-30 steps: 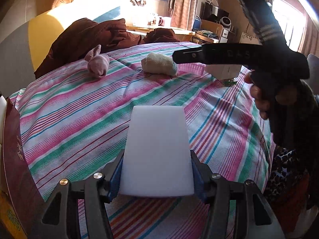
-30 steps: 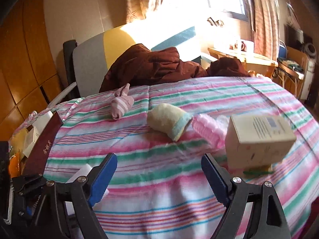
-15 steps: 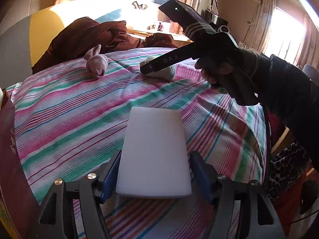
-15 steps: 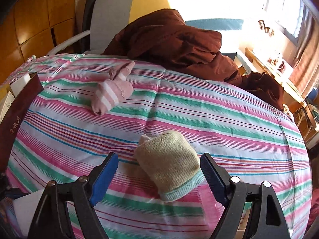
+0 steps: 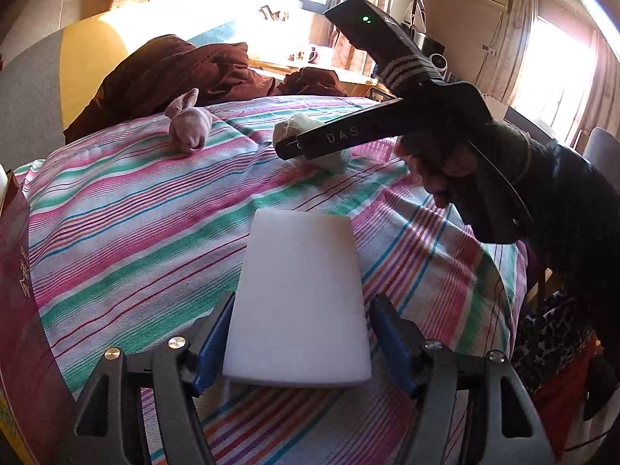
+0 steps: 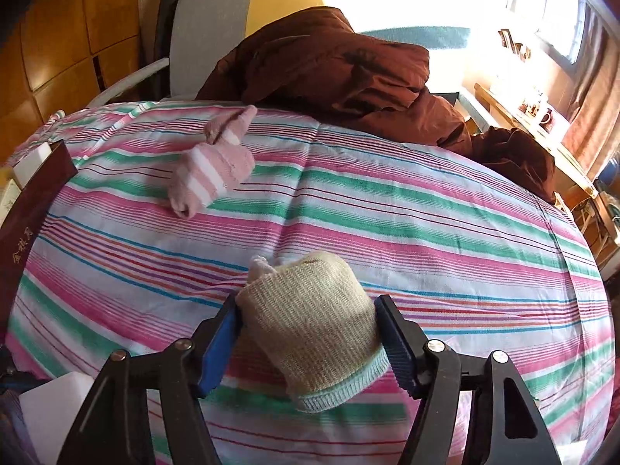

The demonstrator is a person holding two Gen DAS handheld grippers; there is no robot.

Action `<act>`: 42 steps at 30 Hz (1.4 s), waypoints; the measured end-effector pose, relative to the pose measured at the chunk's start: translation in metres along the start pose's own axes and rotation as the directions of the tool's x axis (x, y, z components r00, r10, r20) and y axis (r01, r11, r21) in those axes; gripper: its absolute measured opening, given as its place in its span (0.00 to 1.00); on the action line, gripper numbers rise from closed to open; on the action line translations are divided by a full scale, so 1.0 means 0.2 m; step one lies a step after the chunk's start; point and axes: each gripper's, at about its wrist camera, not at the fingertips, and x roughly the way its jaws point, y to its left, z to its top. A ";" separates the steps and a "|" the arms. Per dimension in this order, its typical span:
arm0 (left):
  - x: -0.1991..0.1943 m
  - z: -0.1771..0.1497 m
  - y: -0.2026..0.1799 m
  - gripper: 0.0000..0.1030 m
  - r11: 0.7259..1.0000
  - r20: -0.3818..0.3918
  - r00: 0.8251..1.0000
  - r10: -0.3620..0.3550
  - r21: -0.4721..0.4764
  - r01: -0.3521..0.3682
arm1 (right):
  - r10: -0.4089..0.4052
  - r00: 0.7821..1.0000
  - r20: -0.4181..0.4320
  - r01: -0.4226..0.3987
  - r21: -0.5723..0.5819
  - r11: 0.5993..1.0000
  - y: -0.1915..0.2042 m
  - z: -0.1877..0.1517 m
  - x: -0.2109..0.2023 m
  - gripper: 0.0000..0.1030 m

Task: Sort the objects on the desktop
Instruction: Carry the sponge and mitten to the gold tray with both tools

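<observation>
My left gripper (image 5: 298,343) is shut on a white foam block (image 5: 298,294) and holds it just above the striped cloth. My right gripper (image 6: 308,343) has its blue pads against both sides of a rolled cream sock (image 6: 310,329) with a pale green cuff, lying on the cloth. In the left wrist view the right gripper (image 5: 306,143) reaches down over that cream sock (image 5: 329,157). A rolled pink striped sock (image 6: 211,176) lies farther back left; it also shows in the left wrist view (image 5: 190,128).
A dark red box (image 6: 27,213) stands at the table's left edge, also in the left wrist view (image 5: 19,290). A brown quilt (image 6: 341,66) is heaped on the chair behind. A pink ribbed item (image 5: 372,149) lies beside the cream sock.
My right gripper has moved forward and down over the cream sock and its jaws have narrowed onto the sock's sides. My left gripper has kept the white block, hardly moving.
</observation>
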 end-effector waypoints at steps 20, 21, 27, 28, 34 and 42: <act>-0.25 -0.02 -0.11 0.59 1.000 0.072 0.997 0.013 0.022 -0.014 | -0.044 0.980 0.195 -0.011 0.276 0.961 0.19 -0.53 -0.54 0.67; -0.29 -0.02 -0.12 0.59 1.000 0.082 0.997 0.010 0.022 -0.012 | -0.043 0.978 0.206 -0.019 0.290 0.957 0.20 -0.55 -0.57 0.67; -0.51 -0.03 -0.02 0.59 0.997 0.138 0.988 0.064 -0.040 -0.059 | -0.008 0.964 0.267 -0.080 0.316 0.946 0.25 -0.59 -0.68 0.67; -0.55 -0.04 0.02 0.59 0.995 0.143 0.986 0.079 -0.063 -0.071 | 0.006 0.961 0.276 -0.094 0.306 0.947 0.28 -0.58 -0.70 0.67; -0.81 -0.15 0.31 0.59 0.962 0.182 0.959 0.218 -0.208 -0.179 | 0.128 0.941 0.314 -0.187 0.165 0.969 0.58 -0.44 -0.72 0.67; -1.14 -0.36 0.74 0.59 0.843 0.162 0.879 0.448 -0.405 -0.355 | 0.293 0.895 0.336 -0.300 -0.032 0.954 0.99 -0.26 -0.75 0.67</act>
